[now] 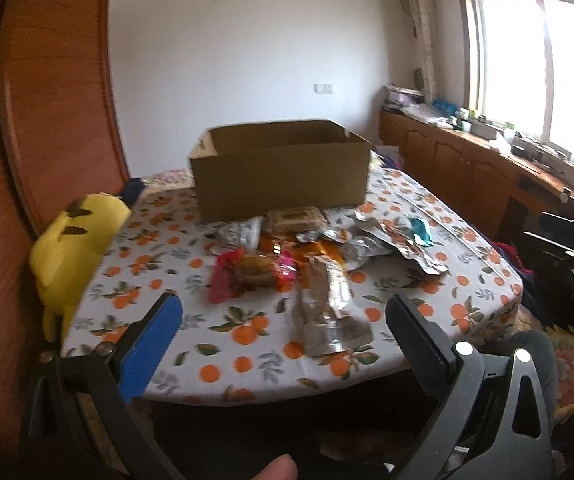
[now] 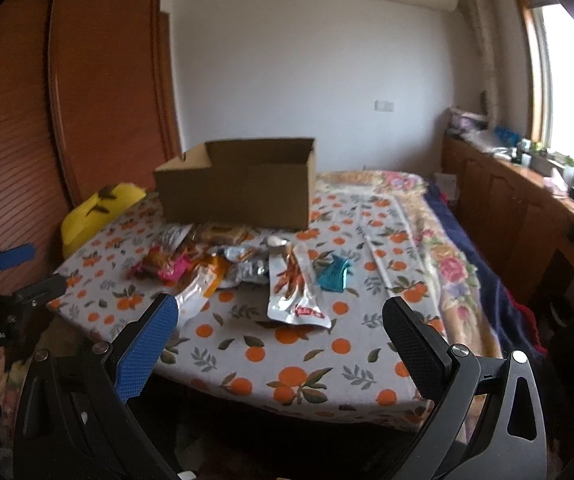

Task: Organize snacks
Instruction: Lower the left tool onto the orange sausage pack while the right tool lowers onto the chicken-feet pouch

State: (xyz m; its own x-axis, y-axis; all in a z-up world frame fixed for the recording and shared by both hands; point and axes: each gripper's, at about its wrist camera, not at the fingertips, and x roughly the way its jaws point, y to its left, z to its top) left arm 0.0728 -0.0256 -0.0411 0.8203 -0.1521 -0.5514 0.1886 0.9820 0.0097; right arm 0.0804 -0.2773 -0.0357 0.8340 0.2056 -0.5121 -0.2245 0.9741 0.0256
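Hovering short of the table edge, the left gripper [image 1: 283, 316] had both jaws spread wide w/ nothing between them; the right gripper [image 2: 279, 320] sat likewise, jaws apart and empty. Neither touched a packet.

Nearest the left tool lay a long clear-and-silver packet [image 1: 333, 312], w/ a pink-wrapped cake [image 1: 253, 274] just beyond it. Nearest the right tool lay a silver pouch w/ red print [image 2: 295, 288], and a teal sachet [image 2: 333, 274] just beside that. The remaining snacks formed an overlapping heap [image 1: 327, 240] mid-cloth, on the orange-print tablecloth [image 2: 307, 372]. Behind the heap stood the open cardboard box [image 1: 283, 168], apparently the destination; its interior was not visible. A yellow plush toy [image 1: 75, 248] sat at the table's left edge.

Risks, as judged:
- Foil pouches lie flat; pads may slide off or pinch cloth instead.
- Overlap in heap: lifting one packet may drag a neighbour off the edge.
- Soft cake may crush under a hard squeeze.
- Box wall is tall; a low carry may strike the rim.
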